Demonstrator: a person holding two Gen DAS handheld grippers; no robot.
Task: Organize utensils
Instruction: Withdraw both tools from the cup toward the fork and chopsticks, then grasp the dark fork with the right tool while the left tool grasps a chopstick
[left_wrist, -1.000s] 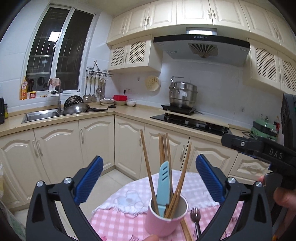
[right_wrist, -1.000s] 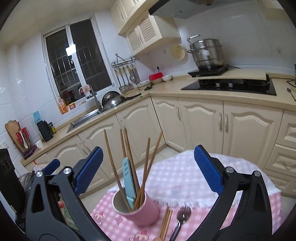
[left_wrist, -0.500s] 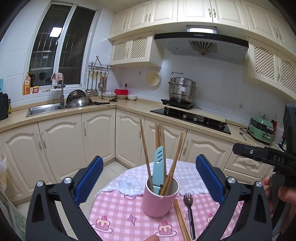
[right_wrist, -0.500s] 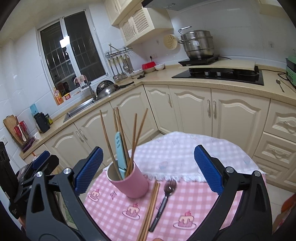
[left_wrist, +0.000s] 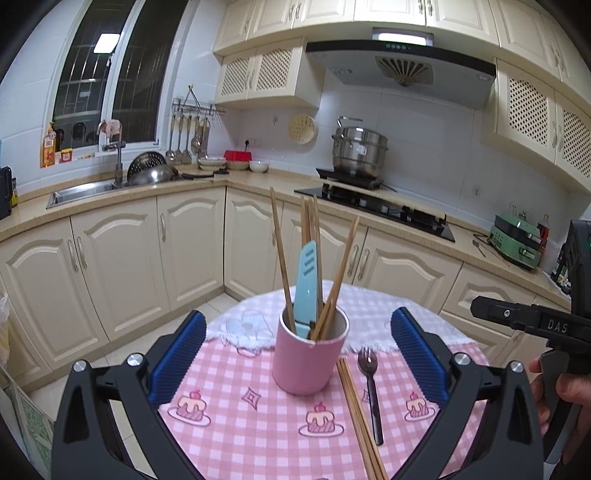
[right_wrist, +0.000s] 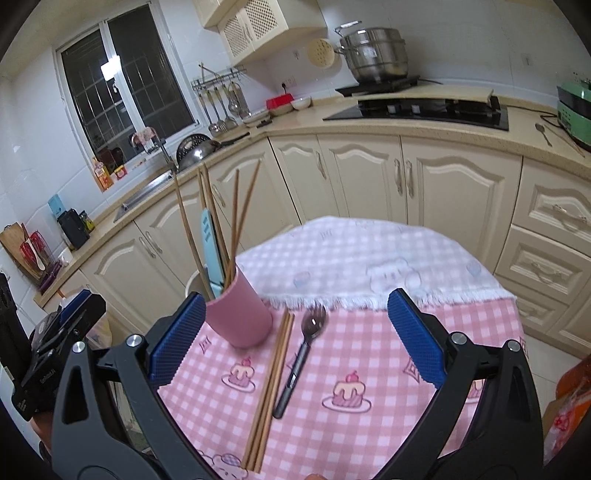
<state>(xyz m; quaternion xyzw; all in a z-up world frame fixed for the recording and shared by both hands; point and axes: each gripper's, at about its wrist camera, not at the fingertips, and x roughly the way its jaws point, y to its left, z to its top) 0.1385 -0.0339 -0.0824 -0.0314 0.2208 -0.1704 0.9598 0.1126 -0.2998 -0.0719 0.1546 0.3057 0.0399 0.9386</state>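
Kitchen table (left_wrist: 236, 435) | cup (left_wrist: 308, 356) lower centre holds chopsticks | loose chopsticks (right_wrist: 271, 373), fork (right_wrist: 301, 349) left | my left gripper (left_wrist: 297, 356), right gripper (right_wrist: 295, 336) wide open, empty

The loose chopsticks (left_wrist: 360, 417) run off the left wrist view's bottom edge; inside the pink cup (left_wrist: 308, 354) the utensils' lower ends are hidden; the right gripper (left_wrist: 532, 325) is cut off at the right
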